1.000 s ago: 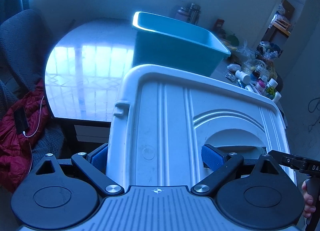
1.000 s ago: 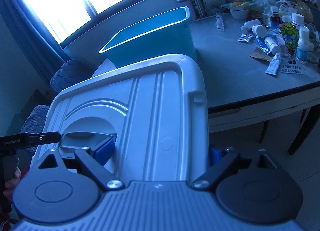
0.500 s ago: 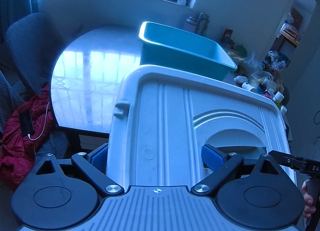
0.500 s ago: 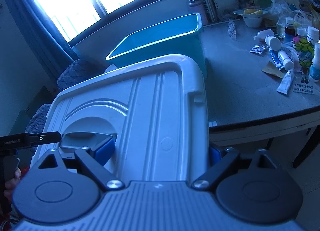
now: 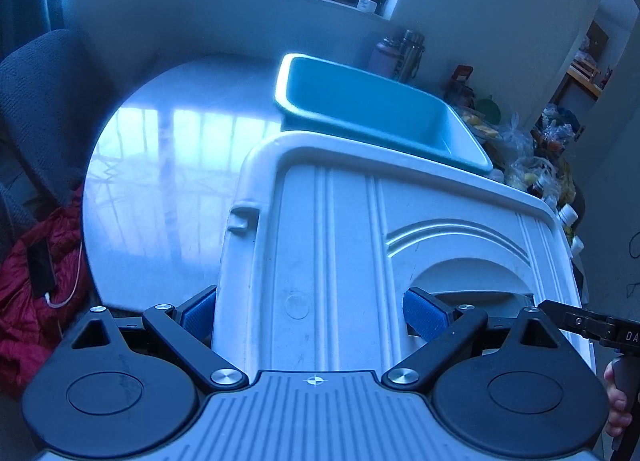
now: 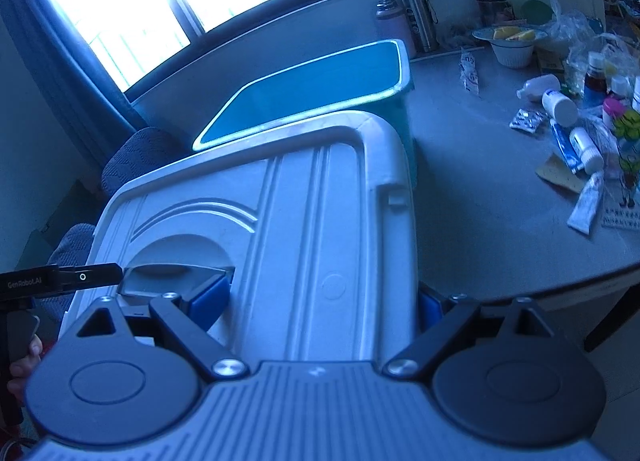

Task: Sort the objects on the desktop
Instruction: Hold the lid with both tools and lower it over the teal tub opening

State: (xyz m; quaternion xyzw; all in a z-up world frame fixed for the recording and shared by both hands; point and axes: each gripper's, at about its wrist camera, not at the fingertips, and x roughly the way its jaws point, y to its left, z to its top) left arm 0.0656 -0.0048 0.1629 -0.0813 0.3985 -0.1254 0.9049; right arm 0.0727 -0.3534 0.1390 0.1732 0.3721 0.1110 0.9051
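Left wrist view: the left gripper (image 5: pixel 314 311) is clamped on a white lid (image 5: pixel 344 261), one blue pad pressed against the lid's outer left edge and the other pad (image 5: pixel 424 315) set in the recessed handle hollow near the lid's middle. The lid is held in the air, off the table (image 5: pixel 160 181), its far edge covering the near side of a blue tub (image 5: pixel 380 113). The tub stands open on the table, toward the far edge, with the bare glossy top stretching to its left. Behind the tub, two flasks (image 5: pixel 400 51) stand by the wall. A chair (image 5: pixel 44 101) sits at the table's left edge, with a red jacket (image 5: pixel 28 293) lying below it. At the lower right, part of the right gripper (image 5: pixel 592 327) reaches in toward the same handle hollow.

Right wrist view: the right gripper (image 6: pixel 320 301) is clamped on the lid (image 6: pixel 304 245) too, its left pad (image 6: pixel 208 301) in the handle hollow and its right pad against the lid's outer right edge. A finger of the left gripper (image 6: pixel 60 279) comes in from the left to the same hollow. The tub (image 6: pixel 320 85) lies just beyond the lid. Along the table's (image 6: pixel 480 221) right edge lie scattered bottles (image 6: pixel 560 105), a tube (image 6: pixel 586 201) and a bowl (image 6: pixel 512 45), well apart from the tub.
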